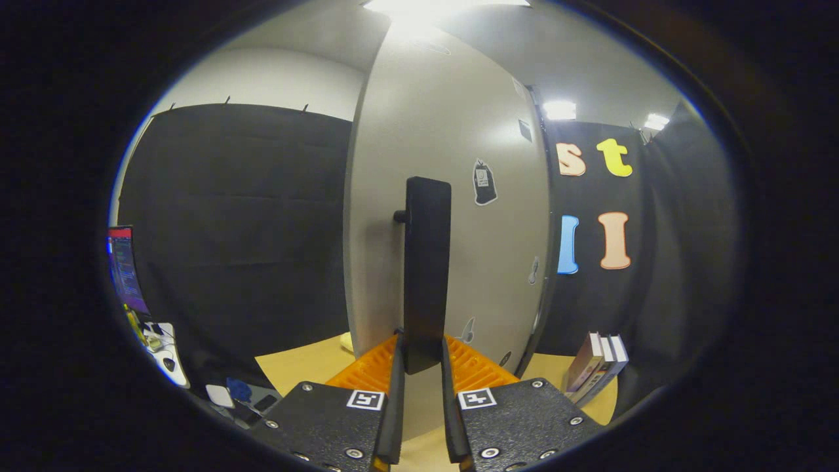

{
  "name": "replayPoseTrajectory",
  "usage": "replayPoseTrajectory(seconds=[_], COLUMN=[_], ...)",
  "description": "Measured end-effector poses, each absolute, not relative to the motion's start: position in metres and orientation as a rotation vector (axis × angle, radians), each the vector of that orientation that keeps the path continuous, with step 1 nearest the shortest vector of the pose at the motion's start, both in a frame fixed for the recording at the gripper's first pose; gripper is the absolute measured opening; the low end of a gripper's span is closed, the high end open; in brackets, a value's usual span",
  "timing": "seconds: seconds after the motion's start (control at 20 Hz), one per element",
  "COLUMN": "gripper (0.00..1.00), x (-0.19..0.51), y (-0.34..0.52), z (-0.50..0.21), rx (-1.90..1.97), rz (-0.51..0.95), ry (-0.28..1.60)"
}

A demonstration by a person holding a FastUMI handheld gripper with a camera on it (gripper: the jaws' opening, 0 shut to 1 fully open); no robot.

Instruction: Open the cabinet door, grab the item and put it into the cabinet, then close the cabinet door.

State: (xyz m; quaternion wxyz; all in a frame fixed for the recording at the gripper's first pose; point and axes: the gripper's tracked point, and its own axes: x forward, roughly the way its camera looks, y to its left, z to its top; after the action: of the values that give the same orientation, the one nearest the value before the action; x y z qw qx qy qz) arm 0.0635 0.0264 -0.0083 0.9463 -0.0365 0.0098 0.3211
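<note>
A tall grey cabinet door [452, 118] stands right in front of me, with a few small stickers [484, 182] on its face. A long black vertical handle [427, 262] is fixed to the door on a short stud. My gripper [423, 347] is shut on the handle's lower end, one finger pressing each side. The door's left edge faces me, so the door looks swung at an angle; the cabinet's inside is hidden. Some books [596, 367] lean together on the wooden table [295, 367], beyond the right finger and to the right of the door.
Black cloth walls close in the booth behind and on both sides. Past the table to the left are a lit monitor [123, 269], a mouse [169, 362] on a white surface and small flat items [239, 392] lower down.
</note>
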Motion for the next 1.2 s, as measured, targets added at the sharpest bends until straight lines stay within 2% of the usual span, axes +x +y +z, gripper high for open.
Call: replayPoseTrajectory(seconds=[0.55, 0.65, 0.7, 0.75, 0.95, 1.2], gripper=[0.33, 0.38, 0.45, 0.47, 0.66, 0.68], x=[0.058, 0.058, 0.059, 0.06, 0.064, 0.061], y=[-0.002, -0.009, -0.018, -0.027, -0.059, -0.094], z=[-0.011, -0.01, -0.01, -0.011, -0.013, -0.014], rx=[0.015, 0.018, 0.017, 0.023, 0.055, 0.07], rz=[0.552, 0.509, 0.478, 0.448, 0.317, 0.158], ry=[0.045, 0.042, 0.037, 0.036, 0.025, -0.011])
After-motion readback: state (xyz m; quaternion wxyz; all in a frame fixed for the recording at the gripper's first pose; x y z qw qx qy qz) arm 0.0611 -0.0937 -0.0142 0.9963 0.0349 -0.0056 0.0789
